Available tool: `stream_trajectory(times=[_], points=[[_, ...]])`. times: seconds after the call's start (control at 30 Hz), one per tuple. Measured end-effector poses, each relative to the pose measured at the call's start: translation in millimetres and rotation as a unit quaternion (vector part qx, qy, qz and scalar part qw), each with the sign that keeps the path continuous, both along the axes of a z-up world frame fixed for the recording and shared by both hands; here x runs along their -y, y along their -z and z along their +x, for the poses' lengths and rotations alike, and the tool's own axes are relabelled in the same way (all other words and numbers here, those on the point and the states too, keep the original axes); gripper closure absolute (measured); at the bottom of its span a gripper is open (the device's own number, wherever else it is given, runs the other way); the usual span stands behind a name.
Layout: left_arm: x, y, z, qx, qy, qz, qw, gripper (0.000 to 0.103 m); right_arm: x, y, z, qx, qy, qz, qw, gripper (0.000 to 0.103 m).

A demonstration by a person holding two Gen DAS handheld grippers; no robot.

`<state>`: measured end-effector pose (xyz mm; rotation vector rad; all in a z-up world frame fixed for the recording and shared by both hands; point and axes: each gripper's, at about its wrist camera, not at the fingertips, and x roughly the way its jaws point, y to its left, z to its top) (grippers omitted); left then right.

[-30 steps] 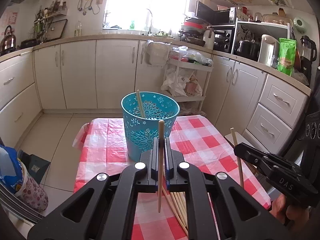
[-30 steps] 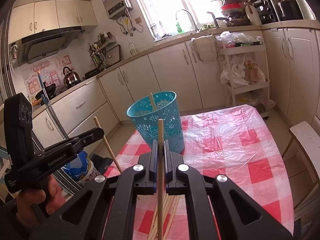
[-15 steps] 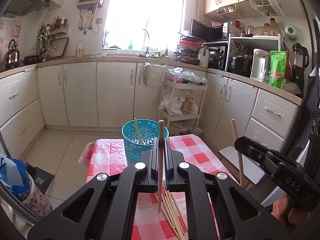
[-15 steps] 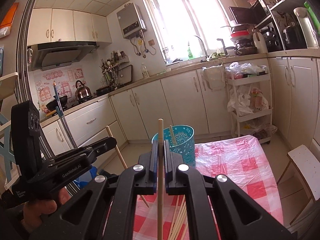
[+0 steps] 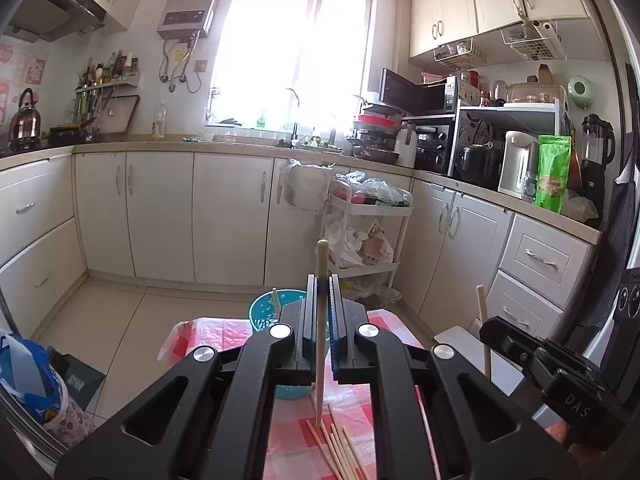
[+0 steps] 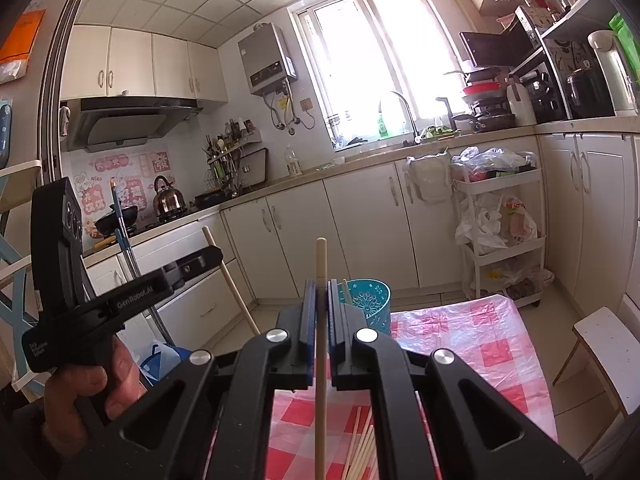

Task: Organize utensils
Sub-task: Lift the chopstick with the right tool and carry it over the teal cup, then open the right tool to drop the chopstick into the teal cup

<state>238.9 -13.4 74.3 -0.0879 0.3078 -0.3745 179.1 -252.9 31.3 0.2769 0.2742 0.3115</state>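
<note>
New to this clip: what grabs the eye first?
Each gripper is shut on one upright chopstick: left gripper with its chopstick, right gripper with its own. Beyond stands a teal basket on the red checked table, one stick inside. Loose chopsticks lie below the grippers.

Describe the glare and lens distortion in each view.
Left wrist view: the window blows out white, and cabinet edges bow outward. Right wrist view: the same window glares, ceiling tiles curve, corners darken. In both, each chopstick stays sharp.
</note>
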Motion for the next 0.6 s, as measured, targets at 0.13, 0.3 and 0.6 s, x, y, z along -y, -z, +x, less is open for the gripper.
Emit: stream_trajectory(times=[0.13,0.3,0.6], points=[[-1.9,-4.9,24.2,0.004,-0.005,-0.003,1.0000,0.098,5.8,5.6,8.9,-0.003,0.002,0.004,1.000,0.097],[-4.0,-3.4,60.4,-0.005,-0.008,-0.017,0.9998,0.098,15.4,16.8,20.0,-0.011,0.006,0.010,1.000,0.097],[7.9,-3.4,115.7,0.000,-0.018,-0.017,0.9997,0.098,30.6,38.2,40.3,-0.025,0.016,0.022,0.999,0.097]])
